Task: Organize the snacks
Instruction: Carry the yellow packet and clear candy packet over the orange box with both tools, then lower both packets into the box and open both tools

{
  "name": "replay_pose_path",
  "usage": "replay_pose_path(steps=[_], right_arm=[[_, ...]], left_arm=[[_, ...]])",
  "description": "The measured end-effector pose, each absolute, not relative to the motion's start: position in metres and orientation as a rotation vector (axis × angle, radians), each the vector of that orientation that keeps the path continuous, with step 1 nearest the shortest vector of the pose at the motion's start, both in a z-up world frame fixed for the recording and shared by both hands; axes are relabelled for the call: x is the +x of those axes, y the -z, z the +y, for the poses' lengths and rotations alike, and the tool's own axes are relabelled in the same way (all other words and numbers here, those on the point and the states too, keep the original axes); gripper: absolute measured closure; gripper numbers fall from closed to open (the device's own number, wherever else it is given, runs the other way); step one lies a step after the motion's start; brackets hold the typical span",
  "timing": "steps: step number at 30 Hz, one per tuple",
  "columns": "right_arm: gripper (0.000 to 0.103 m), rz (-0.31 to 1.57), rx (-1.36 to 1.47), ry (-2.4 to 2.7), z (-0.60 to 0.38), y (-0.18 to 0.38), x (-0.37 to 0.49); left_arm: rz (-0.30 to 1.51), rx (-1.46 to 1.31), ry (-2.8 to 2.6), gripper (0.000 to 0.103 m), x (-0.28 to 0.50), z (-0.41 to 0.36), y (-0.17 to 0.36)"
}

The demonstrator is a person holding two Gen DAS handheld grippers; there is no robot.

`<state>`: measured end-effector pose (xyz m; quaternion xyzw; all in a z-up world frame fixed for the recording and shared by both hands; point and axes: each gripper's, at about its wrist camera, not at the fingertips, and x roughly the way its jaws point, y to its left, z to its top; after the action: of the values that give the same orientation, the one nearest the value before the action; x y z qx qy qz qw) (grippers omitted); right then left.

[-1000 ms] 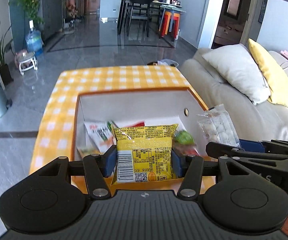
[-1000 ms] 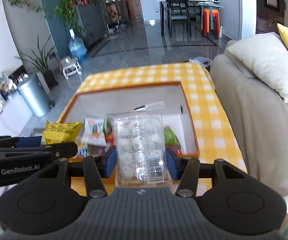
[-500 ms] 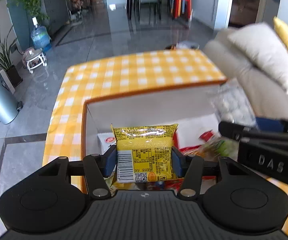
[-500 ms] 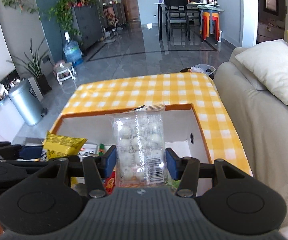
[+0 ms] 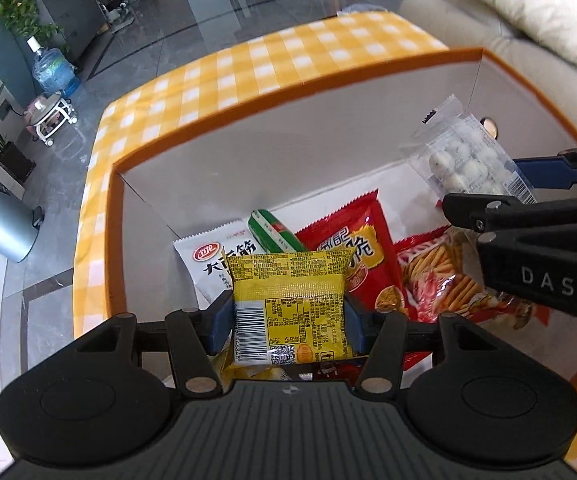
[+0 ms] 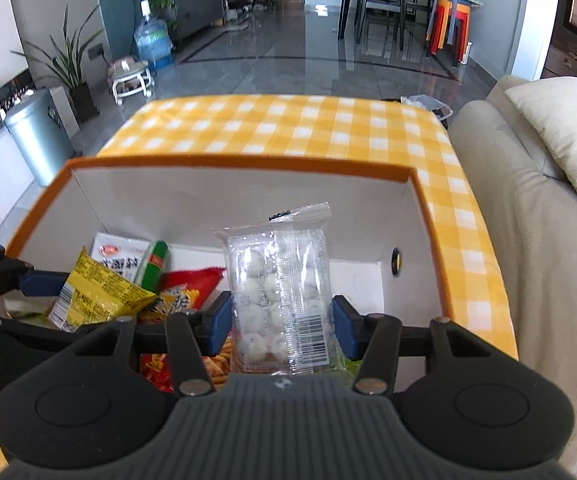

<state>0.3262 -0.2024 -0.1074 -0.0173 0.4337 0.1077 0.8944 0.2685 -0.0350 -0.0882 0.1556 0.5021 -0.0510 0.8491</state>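
Observation:
My left gripper (image 5: 288,326) is shut on a yellow snack packet (image 5: 288,304), held over the near left part of an open orange-rimmed box (image 5: 296,94). My right gripper (image 6: 282,324) is shut on a clear packet of white round sweets (image 6: 278,280), held over the same box (image 6: 240,164) toward its right side. In the left wrist view the right gripper (image 5: 528,196) enters from the right with the clear packet (image 5: 468,156). In the right wrist view the left gripper (image 6: 40,300) and the yellow packet (image 6: 96,292) show at the left.
Inside the box lie a white packet (image 5: 212,256), a green stick packet (image 5: 272,232), a red packet (image 5: 356,248) and a packet of stick biscuits (image 5: 440,280). The box stands on a yellow checked tablecloth (image 6: 288,124). A beige sofa (image 6: 528,208) runs along the right; a grey bin (image 6: 40,136) stands left.
Both grippers have moved forward and down over the box and tilted downward, still holding their packets. The snacks on the box floor now show much closer.

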Motion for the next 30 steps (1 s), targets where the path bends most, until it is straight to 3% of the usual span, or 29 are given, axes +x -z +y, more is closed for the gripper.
replay_pose_path(steps=[5, 9, 14, 21, 30], right_arm=[[0.050, 0.926, -0.068, -0.228, -0.195, 0.118, 0.328], [0.046, 0.920, -0.080, -0.228, -0.193, 0.116, 0.327], [0.045, 0.896, -0.083, -0.227, -0.193, 0.105, 0.319], [0.024, 0.803, -0.044, -0.224, -0.199, 0.066, 0.305], [0.021, 0.695, 0.093, -0.178, -0.217, 0.014, 0.268]], left_arm=[[1.080, 0.344, 0.098, 0.037, 0.271, -0.036, 0.092], [1.075, 0.353, 0.099, 0.027, 0.270, -0.036, 0.090], [1.054, 0.336, 0.087, 0.024, 0.267, -0.033, 0.081], [1.001, 0.259, 0.085, 0.013, 0.249, -0.025, 0.056], [0.954, 0.187, 0.074, 0.013, 0.222, -0.021, 0.012]])
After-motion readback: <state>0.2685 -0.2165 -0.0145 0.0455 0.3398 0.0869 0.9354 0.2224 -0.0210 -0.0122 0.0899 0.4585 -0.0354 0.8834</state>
